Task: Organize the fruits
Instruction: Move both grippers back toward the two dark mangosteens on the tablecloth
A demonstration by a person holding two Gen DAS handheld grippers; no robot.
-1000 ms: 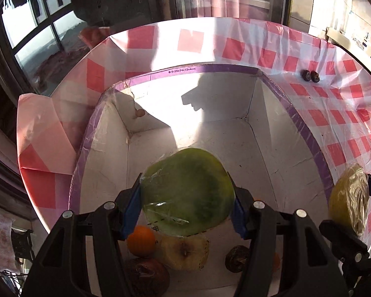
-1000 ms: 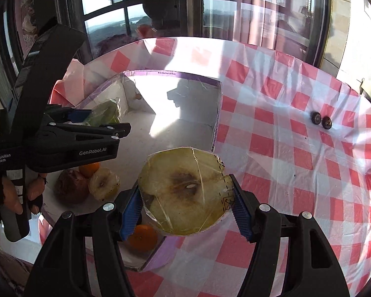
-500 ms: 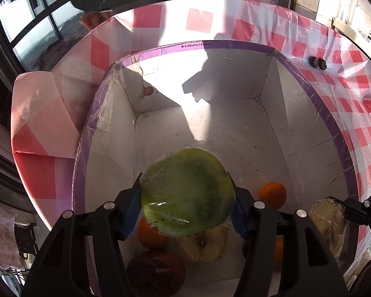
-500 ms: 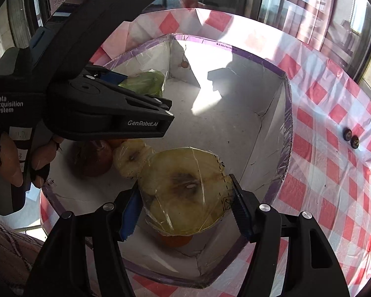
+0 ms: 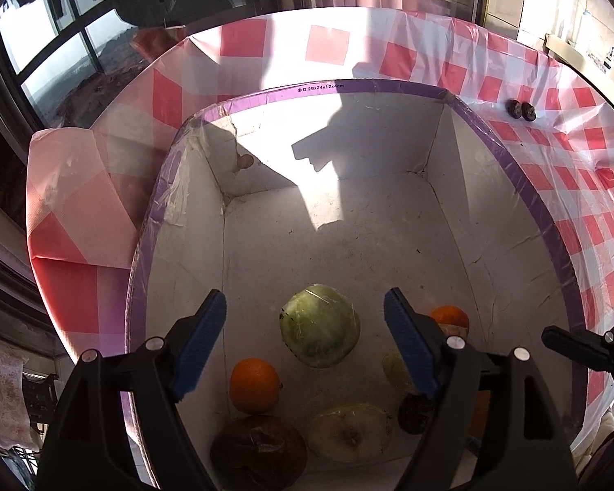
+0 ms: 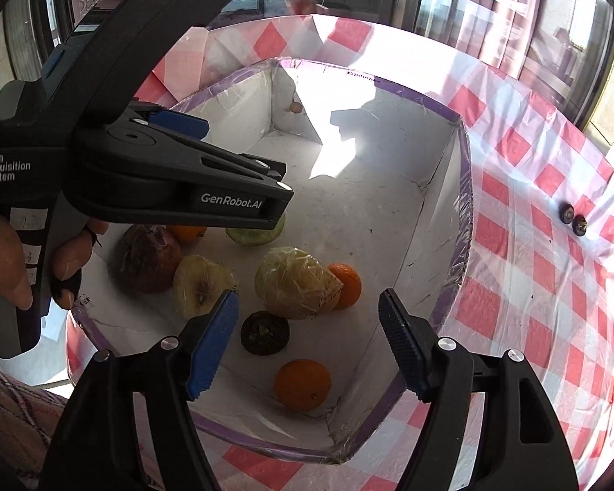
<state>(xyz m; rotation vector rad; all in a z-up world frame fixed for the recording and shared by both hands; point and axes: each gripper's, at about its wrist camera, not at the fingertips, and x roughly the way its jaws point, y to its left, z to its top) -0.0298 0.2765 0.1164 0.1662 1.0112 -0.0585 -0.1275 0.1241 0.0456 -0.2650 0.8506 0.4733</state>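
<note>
Right wrist view gives the fuller picture: the right tongs (image 6: pixel 309 337) spread wide and empty over the near corner of the white box (image 6: pixel 438 212), and the left tongs (image 6: pixel 241 200), seen side-on, hanging over the box's left half, a hand (image 6: pixel 16 270) on their grip. From here three oranges show (image 6: pixel 303 384) (image 6: pixel 348 284) (image 6: pixel 186 233), plus a wrapped yellow fruit half (image 6: pixel 292 286), a cut apple half (image 6: pixel 200 284), a dark red fruit (image 6: pixel 145 257) and a small dark round fruit (image 6: pixel 265 332). Left wrist view shows what that side angle hides: the left tongs (image 5: pixel 305 341) stand apart, gripping nothing, and the wrapped green fruit (image 5: pixel 319 331) lies whole on the floor between them. The box's far half is bare floor, purple-taped rim all round. Two small dark knobs (image 6: pixel 573 219) sit on the checked cloth (image 6: pixel 552 286), well apart from the box.
</note>
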